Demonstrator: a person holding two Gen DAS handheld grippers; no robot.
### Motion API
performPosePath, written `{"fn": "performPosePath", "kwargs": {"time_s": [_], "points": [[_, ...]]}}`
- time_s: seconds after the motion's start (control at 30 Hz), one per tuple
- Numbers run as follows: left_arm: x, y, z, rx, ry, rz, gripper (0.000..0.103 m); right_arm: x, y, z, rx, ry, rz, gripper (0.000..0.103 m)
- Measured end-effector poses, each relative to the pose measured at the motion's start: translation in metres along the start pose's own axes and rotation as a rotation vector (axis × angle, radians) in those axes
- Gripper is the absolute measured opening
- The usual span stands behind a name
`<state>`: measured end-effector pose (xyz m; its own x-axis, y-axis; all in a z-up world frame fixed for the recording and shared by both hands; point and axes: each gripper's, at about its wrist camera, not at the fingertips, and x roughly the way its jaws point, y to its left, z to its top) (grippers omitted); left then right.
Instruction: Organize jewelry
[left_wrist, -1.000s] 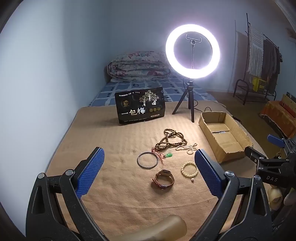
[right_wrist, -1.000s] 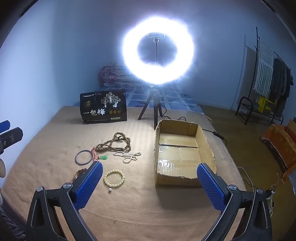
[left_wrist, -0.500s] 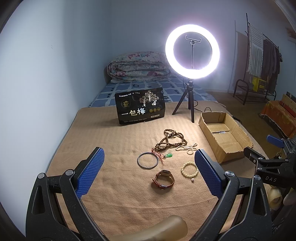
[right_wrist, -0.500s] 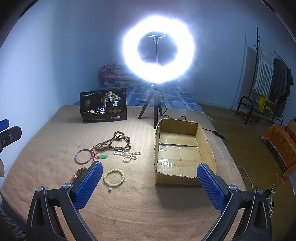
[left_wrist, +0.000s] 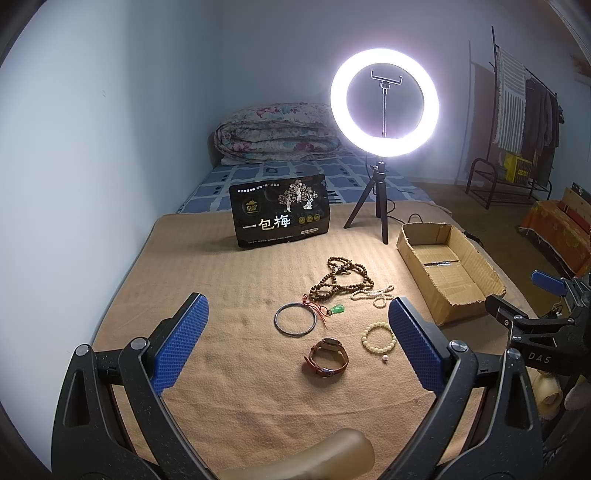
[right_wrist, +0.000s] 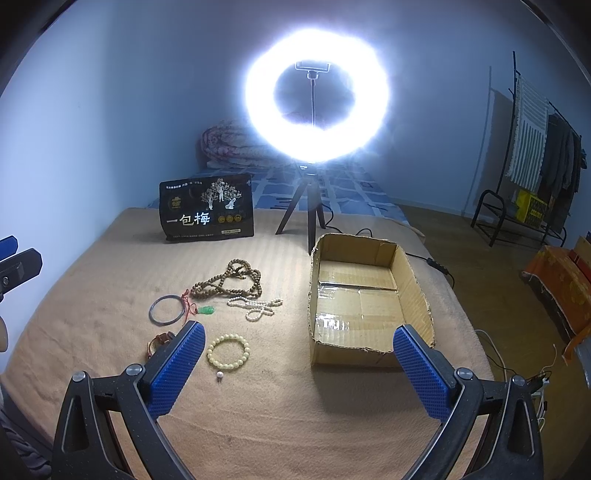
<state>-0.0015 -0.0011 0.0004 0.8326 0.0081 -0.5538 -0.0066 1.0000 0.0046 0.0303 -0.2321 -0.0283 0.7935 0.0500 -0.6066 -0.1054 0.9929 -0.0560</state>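
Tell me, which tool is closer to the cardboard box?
Right. The right tool hangs open just before the box, its right finger overlapping the near corner. The left tool hangs open over the watch, further left.

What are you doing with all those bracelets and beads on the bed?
A person holds two grippers, and both are open with nothing in them. The left gripper hovers over the watch and the thin bangle. The right gripper hovers between the pale bead bracelet and the cardboard box. The box is empty. The brown bead necklace, white bead string and green pendant all lie on the blanket.
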Motion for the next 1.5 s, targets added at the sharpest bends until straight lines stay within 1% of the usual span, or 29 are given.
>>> {"fn": "performPosePath", "kwargs": {"time_s": [1.07, 1.17, 1.37, 1.5], "points": [[0.0, 0.0, 0.0, 0.0, 0.001, 0.0, 0.1, 0.004, 0.001, -0.004, 0.001, 0.016, 0.003, 0.103], [-0.001, 0.003, 0.004, 0.0, 0.003, 0.0, 0.1, 0.004, 0.001, -0.003, 0.001, 0.017, 0.003, 0.103], [-0.002, 0.004, 0.004, 0.0, 0.004, 0.0, 0.1, 0.005, 0.001, -0.003, 0.001, 0.02, 0.004, 0.103], [0.002, 0.01, -0.004, -0.001, 0.008, 0.001, 0.1, 0.005, 0.001, -0.004, 0.001, 0.021, 0.004, 0.103]]}}
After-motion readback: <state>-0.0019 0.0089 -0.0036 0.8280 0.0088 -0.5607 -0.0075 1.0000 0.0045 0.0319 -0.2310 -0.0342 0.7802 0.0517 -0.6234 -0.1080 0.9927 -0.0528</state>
